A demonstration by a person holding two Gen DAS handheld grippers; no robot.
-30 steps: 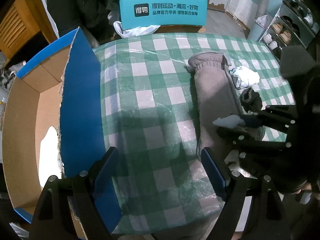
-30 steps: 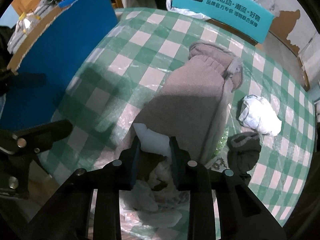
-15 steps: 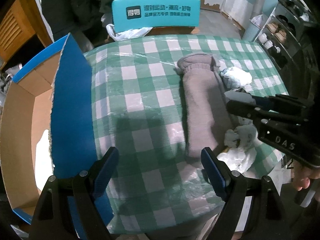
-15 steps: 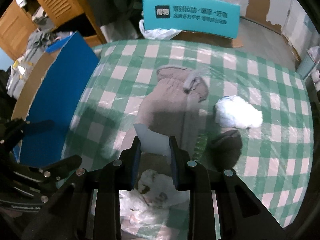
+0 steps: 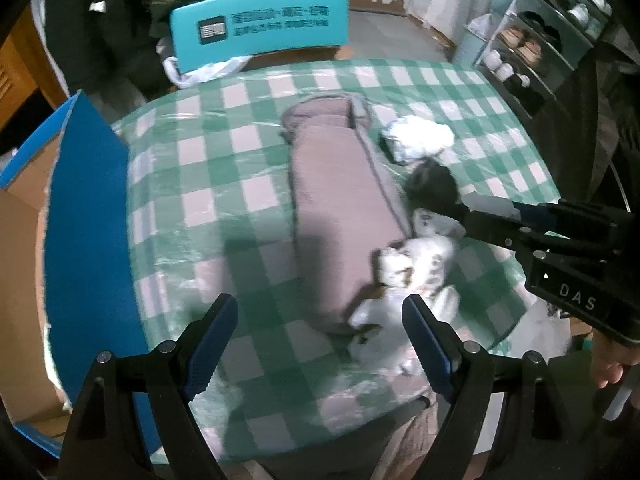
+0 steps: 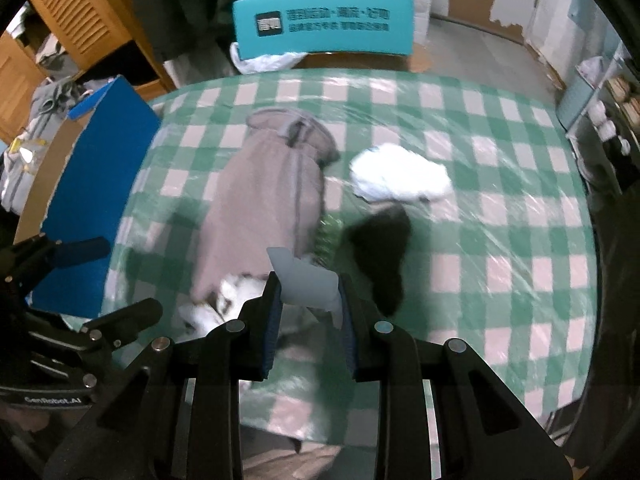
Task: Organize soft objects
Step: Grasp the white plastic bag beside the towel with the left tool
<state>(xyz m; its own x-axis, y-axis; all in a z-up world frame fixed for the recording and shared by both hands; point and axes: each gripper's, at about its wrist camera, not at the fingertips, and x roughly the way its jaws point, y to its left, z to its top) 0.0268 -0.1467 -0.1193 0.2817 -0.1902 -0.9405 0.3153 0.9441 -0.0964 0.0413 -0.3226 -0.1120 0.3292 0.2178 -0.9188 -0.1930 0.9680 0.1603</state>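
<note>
Your right gripper [image 6: 308,304] has its jaws pressed together on a pale, thin piece of soft white material [image 6: 304,280] that sticks up from between the blue pads; what the piece is cannot be made out. Your left gripper [image 5: 320,344] has its jaws spread wide with nothing between them, hanging above the near edge of the desk [image 5: 224,168], which wears a green-and-white checked cover under clear plastic.

Straight ahead of your left jaws, a long grey-brown garment [image 5: 340,208] lies flat on the desk, running away from you, with its cuffed end at the far side. Just inside your left gripper's right finger, a white fluffy toy [image 5: 416,264] with brown patches lies touching the near end of that garment. Beyond the toy, a dark soft item [image 5: 434,188] sits beside the garment, and farther still a crumpled white cloth [image 5: 418,140] sits near the dark item.

From your right gripper's camera, the garment is ahead and to the left of the jaws, the dark item ahead and just to the right, the white cloth beyond it, and the toy is close by on the left.

Off to the left of your left jaws, an open cardboard box [image 5: 24,264] with a blue flap stands against the desk edge. A teal chair back [image 5: 260,28] stands beyond the far side of the desk.
</note>
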